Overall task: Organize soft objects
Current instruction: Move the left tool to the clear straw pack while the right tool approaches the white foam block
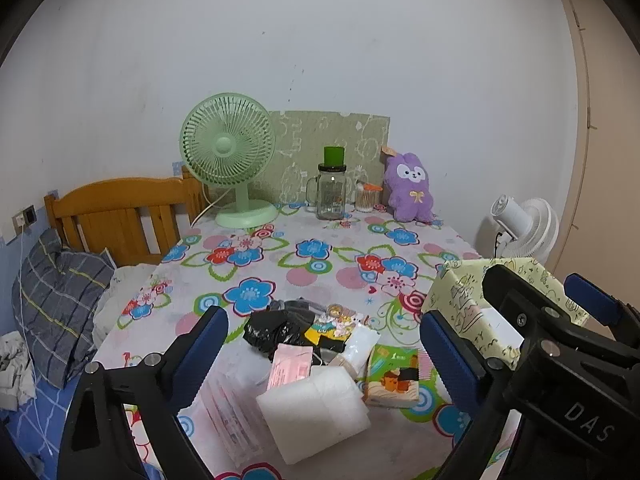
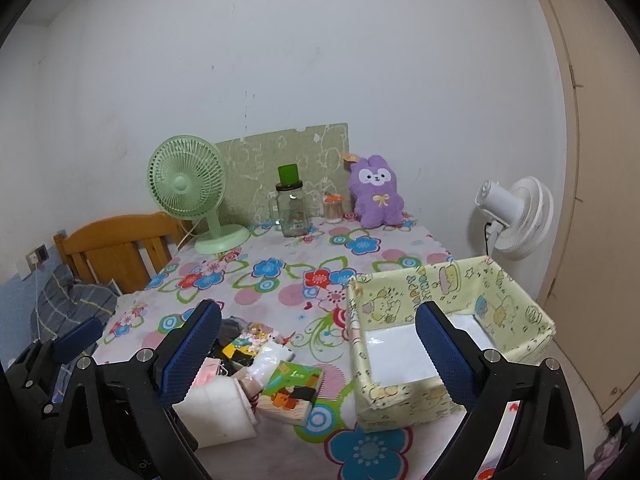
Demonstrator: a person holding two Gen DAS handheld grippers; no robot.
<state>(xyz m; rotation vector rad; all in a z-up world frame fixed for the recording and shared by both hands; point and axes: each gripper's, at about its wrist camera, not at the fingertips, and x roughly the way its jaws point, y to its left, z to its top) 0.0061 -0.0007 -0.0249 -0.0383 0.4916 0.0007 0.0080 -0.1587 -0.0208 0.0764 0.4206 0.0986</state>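
A pile of soft items lies at the near edge of the floral table (image 1: pixel 320 264): a white foam wrap (image 1: pixel 316 412), a pink mask pack (image 1: pixel 290 368), a green tissue pack (image 1: pixel 394 376), a black plastic bag (image 1: pixel 272 328) and a white sachet (image 1: pixel 360 342). My left gripper (image 1: pixel 324 352) is open and empty above the pile. A pale yellow cartoon box (image 2: pixel 448 340) stands open to the right of the pile (image 2: pixel 256 364). My right gripper (image 2: pixel 318 346) is open and empty, between pile and box. It also shows in the left wrist view (image 1: pixel 536 312).
At the table's back stand a green fan (image 1: pixel 232 164), a glass jar with a green lid (image 1: pixel 331 188), a cotton swab tub (image 1: pixel 366 198) and a purple plush rabbit (image 1: pixel 410 186). A wooden bed with a plaid pillow (image 1: pixel 60 304) is left. A white fan (image 2: pixel 516 216) stands right.
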